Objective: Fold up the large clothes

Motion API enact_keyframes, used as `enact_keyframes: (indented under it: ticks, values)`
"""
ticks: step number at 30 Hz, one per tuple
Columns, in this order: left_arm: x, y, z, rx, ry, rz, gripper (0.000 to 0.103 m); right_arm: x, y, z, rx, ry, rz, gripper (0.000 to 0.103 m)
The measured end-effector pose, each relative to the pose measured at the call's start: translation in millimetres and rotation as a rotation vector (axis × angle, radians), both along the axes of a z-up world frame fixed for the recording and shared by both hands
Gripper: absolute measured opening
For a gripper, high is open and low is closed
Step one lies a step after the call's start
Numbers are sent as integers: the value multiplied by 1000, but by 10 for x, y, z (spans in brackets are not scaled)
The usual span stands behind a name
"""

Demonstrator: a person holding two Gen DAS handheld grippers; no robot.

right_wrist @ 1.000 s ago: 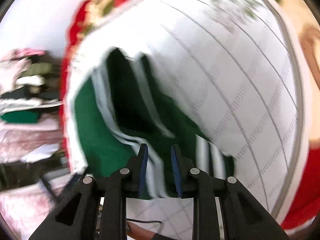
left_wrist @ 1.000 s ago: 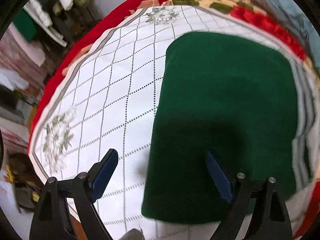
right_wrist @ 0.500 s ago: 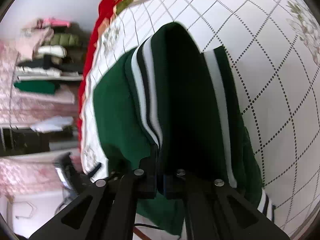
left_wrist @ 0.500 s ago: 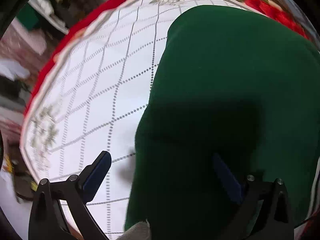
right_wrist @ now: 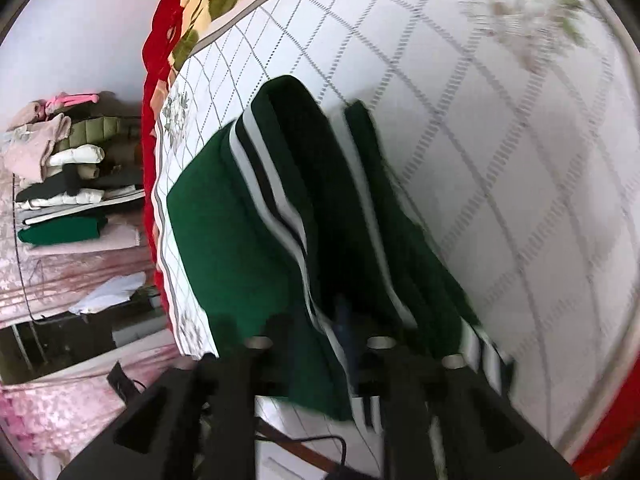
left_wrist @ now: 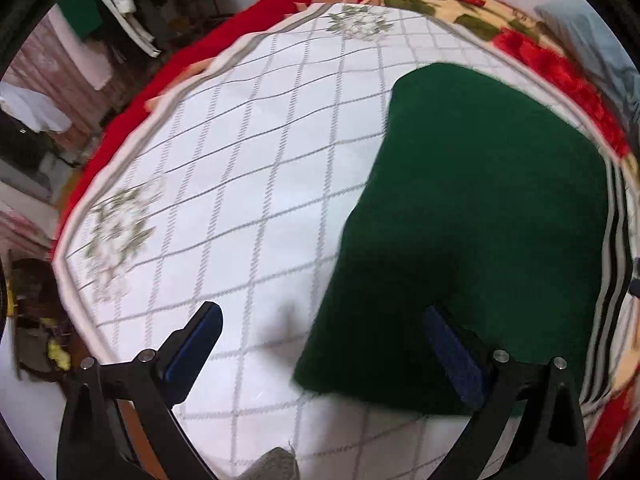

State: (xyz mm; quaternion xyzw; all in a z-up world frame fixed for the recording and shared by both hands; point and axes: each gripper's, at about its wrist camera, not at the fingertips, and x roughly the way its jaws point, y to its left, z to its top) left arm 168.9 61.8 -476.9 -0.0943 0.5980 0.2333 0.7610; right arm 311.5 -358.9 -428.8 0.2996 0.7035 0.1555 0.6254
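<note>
Green sweater (left_wrist: 480,216) folded, lying near one edge of white checked bedcover (left_wrist: 248,184). Left gripper (left_wrist: 320,344) above it, jaws spread wide, nothing between. Right gripper (right_wrist: 320,328) at striped hem (right_wrist: 276,204); jaws just been opening, part spread, cloth between, grip unclear through blur.

A white quilted bedspread (left_wrist: 248,168) covers the bed over a red floral blanket (left_wrist: 532,52); beyond its edge, stacked clothes (right_wrist: 68,168) fill shelves.
</note>
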Motion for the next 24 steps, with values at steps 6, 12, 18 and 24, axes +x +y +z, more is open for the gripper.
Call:
enact_keyframes:
  ticks: [6,12,18,24]
  values:
    - [-270,-91,-251,-2,98,23,103,-626,-53,-208,-5,125,-1,48]
    - [-232,-173,-282,49,111,-9,103,-894,29,-594,43,191,-57,17]
    - [-202,-165,-286,54,114,-31,103,-1006,-74,-235,9,88,-103,7]
    - [-180,-205,-289,50,126,-35,103,-906,-307,-291,-228,82,-124,4]
